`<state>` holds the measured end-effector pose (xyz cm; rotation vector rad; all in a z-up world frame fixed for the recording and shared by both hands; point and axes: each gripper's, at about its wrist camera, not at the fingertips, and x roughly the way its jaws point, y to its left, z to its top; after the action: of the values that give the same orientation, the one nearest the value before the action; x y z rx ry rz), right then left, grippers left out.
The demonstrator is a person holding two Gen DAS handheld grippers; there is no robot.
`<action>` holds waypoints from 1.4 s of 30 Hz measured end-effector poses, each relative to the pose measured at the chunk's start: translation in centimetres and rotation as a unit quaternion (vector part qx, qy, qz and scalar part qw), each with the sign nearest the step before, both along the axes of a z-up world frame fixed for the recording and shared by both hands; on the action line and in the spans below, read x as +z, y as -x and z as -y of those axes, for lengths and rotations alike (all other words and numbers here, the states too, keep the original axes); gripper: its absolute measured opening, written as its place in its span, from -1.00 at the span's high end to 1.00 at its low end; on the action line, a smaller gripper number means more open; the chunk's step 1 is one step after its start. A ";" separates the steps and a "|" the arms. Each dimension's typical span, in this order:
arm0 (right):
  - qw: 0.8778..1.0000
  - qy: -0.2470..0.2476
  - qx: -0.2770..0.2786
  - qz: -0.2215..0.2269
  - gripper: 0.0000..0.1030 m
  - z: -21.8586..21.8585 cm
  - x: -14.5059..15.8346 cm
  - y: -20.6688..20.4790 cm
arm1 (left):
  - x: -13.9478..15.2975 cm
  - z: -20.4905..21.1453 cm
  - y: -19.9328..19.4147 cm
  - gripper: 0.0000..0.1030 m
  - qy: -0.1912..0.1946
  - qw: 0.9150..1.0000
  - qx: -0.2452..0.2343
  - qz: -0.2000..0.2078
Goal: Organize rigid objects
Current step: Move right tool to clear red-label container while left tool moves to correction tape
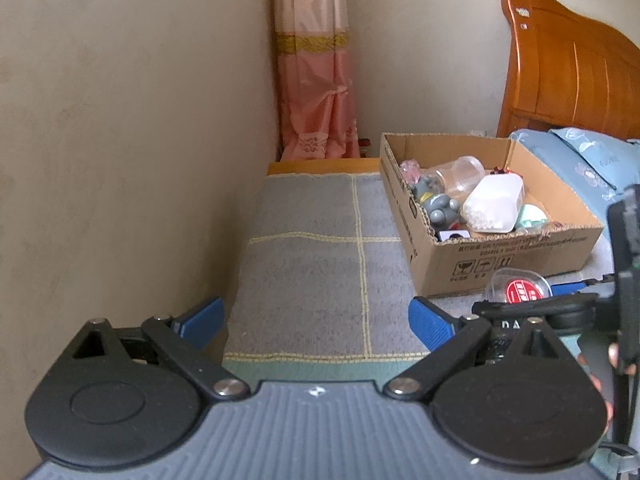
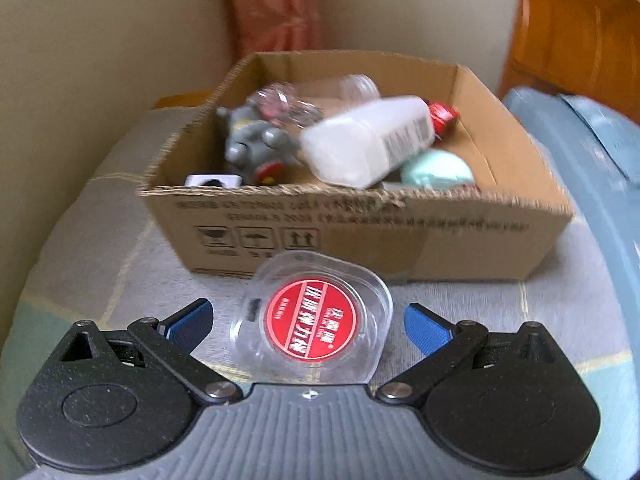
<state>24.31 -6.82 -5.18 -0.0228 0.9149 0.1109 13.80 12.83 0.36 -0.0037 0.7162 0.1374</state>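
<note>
My right claw gapes wide around a clear case, gripping nothing; the cardboard box stands just beyond. My left claw is wide open, empty.

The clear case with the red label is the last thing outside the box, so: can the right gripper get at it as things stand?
Probably yes: the right gripper is open with the clear case lying between its fingers on the cloth, nothing in between.

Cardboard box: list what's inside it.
Inside the cardboard box: grey toy, white plastic container, clear cup, mint round thing, red item. Anything underneath is hidden.
</note>
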 end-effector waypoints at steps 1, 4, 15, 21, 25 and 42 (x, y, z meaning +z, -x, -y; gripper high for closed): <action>1.000 0.001 -0.009 -0.006 -1.00 0.2 -0.2 -0.1 | 0.0 0.1 0.0 -0.91 -0.001 1.000 -0.002 -0.001; 0.999 -0.009 -0.027 -0.017 -1.00 1.5 -0.5 -0.2 | -0.1 0.5 -0.2 -0.91 -0.001 1.000 -0.011 -0.001; 0.997 -0.008 -0.065 -0.032 -1.00 7.4 -0.8 0.8 | -0.4 3.5 -1.0 -0.91 0.001 0.998 -0.070 -0.007; 0.999 0.023 -0.023 -0.035 -1.00 8.8 -1.4 1.4 | -0.7 5.2 -1.3 -0.91 0.019 0.993 -0.116 -0.013; 0.999 0.028 0.014 -0.027 -1.00 9.2 -1.4 1.9 | -1.6 6.9 -1.6 -0.91 0.003 0.988 -0.149 -0.029; 0.996 0.025 0.080 0.002 -1.00 10.3 -1.8 3.2 | -8.8 11.2 -1.4 -0.94 0.015 0.953 -0.275 -0.129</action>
<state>21.16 -17.16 -6.98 -0.1428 0.9119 0.2373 15.17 1.60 -8.44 0.1875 0.9547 -0.4145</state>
